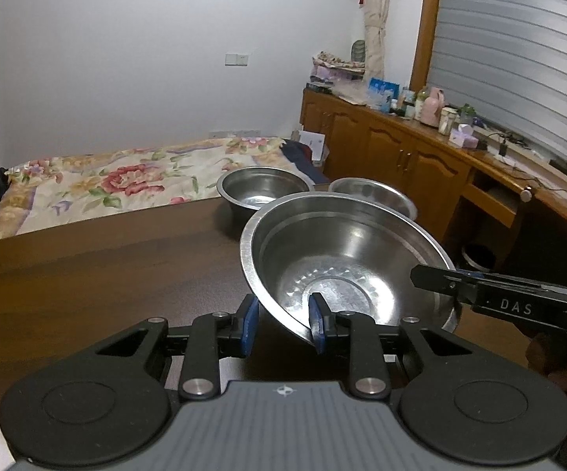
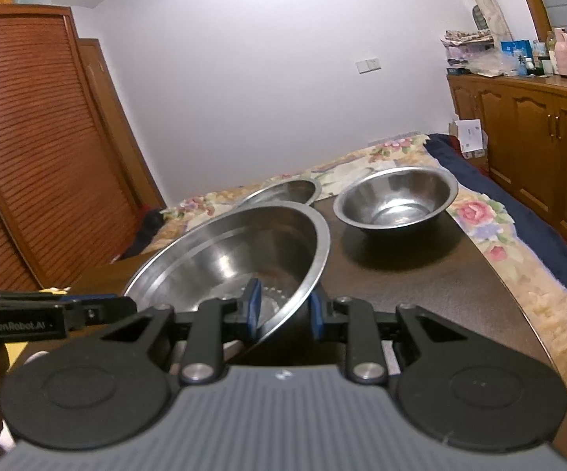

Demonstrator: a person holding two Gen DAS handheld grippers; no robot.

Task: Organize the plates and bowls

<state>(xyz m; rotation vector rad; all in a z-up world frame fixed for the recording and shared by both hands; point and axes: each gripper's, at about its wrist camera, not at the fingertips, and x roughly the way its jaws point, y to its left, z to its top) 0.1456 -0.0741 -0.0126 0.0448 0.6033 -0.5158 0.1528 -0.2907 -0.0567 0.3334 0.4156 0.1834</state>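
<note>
- Large steel bowl [image 1: 346,259]: round, polished, dimpled ring about its flat base; tilted, held over the surface [image 1: 87,274].
- My left tool [image 1: 283,324] is clamped on its near rim; blue pads inside and outside the wall.
- My right tool [image 2: 283,310] is clamped on the opposite rim.
- Two smaller steel bowls [image 1: 264,192] [image 1: 374,194] sit beyond on dark woodgrain; floral bed [image 1: 106,184] behind.

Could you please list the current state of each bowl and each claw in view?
Large steel bowl: empty, tilted, rim gripped by both claws.
Deep steel bowl: upright, empty, on the table.
Shallow steel bowl: upright on the table.
Left claw: clamped on the rim.
Right claw: clamped on the rim.
</note>
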